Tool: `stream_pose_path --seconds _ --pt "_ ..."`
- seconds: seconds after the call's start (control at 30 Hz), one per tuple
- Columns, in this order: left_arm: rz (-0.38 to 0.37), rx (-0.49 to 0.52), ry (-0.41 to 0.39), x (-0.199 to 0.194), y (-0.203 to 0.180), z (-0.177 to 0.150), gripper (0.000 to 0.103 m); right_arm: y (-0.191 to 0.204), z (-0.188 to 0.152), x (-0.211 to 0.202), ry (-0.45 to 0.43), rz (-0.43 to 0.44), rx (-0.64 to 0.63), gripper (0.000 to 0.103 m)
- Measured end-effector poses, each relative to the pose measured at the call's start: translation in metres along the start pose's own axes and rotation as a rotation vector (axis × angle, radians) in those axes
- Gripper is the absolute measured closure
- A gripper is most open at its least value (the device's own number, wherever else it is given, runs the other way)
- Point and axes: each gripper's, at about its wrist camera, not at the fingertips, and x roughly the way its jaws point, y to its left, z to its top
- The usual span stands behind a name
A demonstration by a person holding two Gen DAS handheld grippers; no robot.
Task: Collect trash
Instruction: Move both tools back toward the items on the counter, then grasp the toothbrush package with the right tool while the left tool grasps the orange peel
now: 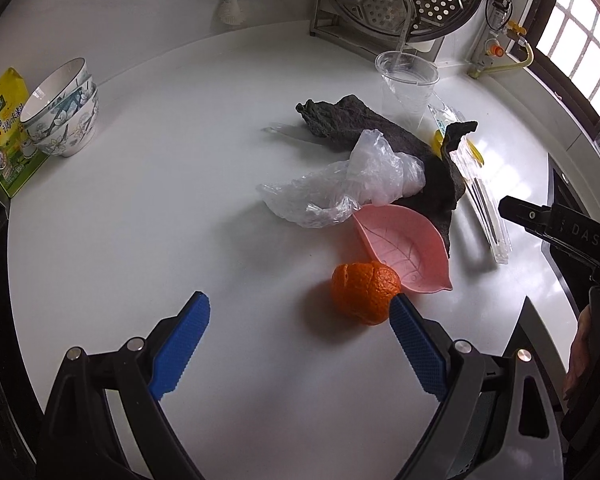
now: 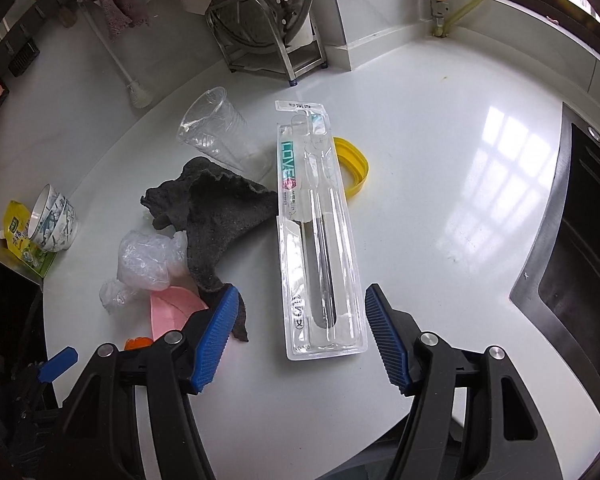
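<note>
On the white counter lie an orange peel (image 1: 364,298), a crumpled clear plastic bag (image 1: 348,184), a clear toothbrush package (image 2: 320,232), a clear plastic cup (image 2: 224,132) and a yellow lid (image 2: 354,164). My left gripper (image 1: 300,312) is open and low over the counter, its right finger touching the peel's near side. My right gripper (image 2: 300,312) is open, its fingers either side of the near end of the toothbrush package. The bag (image 2: 148,260) and a sliver of the peel (image 2: 138,343) also show in the right wrist view.
A pink leaf-shaped dish (image 1: 404,252) and a dark grey cloth (image 1: 380,132) lie beside the bag. Stacked bowls (image 1: 64,112) and a yellow packet (image 1: 4,128) stand at far left. A steamer rack (image 2: 268,20) stands at the back. A dark sink (image 2: 580,264) is at right.
</note>
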Motion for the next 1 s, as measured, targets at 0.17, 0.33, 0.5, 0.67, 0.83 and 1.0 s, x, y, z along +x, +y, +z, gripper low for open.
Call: stream_pose_path --seconds 0.17,0.33,0.5,0.67,0.83,1.0 --pt "-0.008 0.029 0.008 0.011 -0.007 0.005 0.014 -0.003 0.006 0.016 0.023 -0.009 0.006 0.040" --pt "-0.015 0.044 0.017 0.019 -0.010 0.006 0.014 -0.001 0.011 0.027 0.029 -0.030 -0.009 0.037" --pt "-0.032 0.051 0.020 0.023 -0.010 0.006 0.013 -0.003 0.015 0.041 0.055 -0.068 -0.016 0.037" --pt "-0.041 0.061 0.018 0.022 -0.010 0.007 0.013 -0.003 0.019 0.053 0.070 -0.085 -0.013 0.037" --pt "-0.053 0.054 0.012 0.018 -0.010 0.008 0.013 0.000 0.021 0.059 0.067 -0.086 -0.028 0.038" --pt "-0.067 0.053 0.006 0.014 -0.012 0.007 0.013 0.003 0.020 0.057 0.064 -0.072 -0.040 0.051"
